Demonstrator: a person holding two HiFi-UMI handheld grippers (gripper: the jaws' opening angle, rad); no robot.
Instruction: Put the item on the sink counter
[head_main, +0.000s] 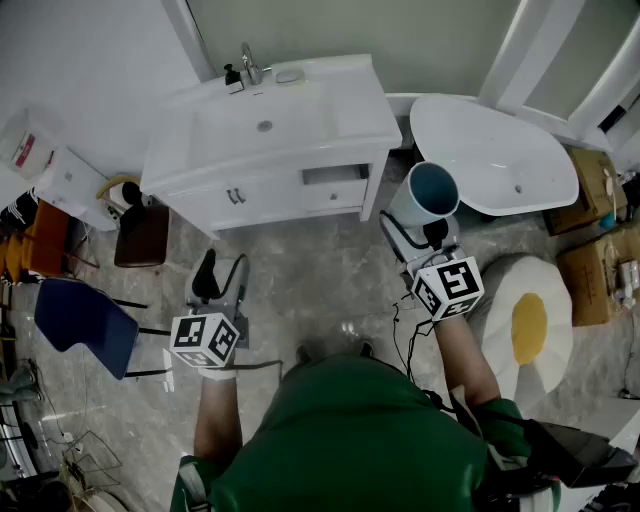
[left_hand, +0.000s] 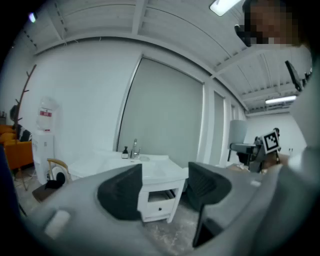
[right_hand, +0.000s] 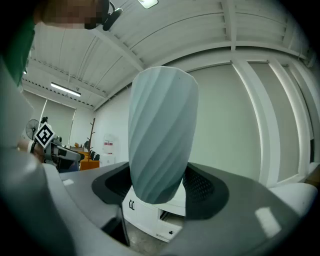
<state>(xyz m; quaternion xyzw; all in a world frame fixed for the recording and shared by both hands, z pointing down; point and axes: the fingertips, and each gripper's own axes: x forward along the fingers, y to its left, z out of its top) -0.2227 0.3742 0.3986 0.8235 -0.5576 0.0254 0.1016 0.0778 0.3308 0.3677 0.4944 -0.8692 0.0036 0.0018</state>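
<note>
A pale ribbed vase (right_hand: 161, 135) with a blue inside (head_main: 430, 192) stands upright between the jaws of my right gripper (head_main: 425, 235), which is shut on its lower part, above the floor to the right of the vanity. The white sink counter (head_main: 350, 115) with its basin and faucet (head_main: 250, 65) lies ahead, also seen past the left jaws as the sink counter (left_hand: 155, 167). My left gripper (head_main: 218, 280) hangs open and empty over the floor in front of the vanity, its black pads (left_hand: 121, 192) apart.
A small dark bottle (head_main: 232, 78) and a soap dish (head_main: 290, 75) sit by the faucet. A white bathtub (head_main: 500, 160) lies right of the vanity, cardboard boxes (head_main: 600, 230) beyond it. An egg-shaped cushion (head_main: 530, 325) is at right, a blue chair (head_main: 85, 320) at left.
</note>
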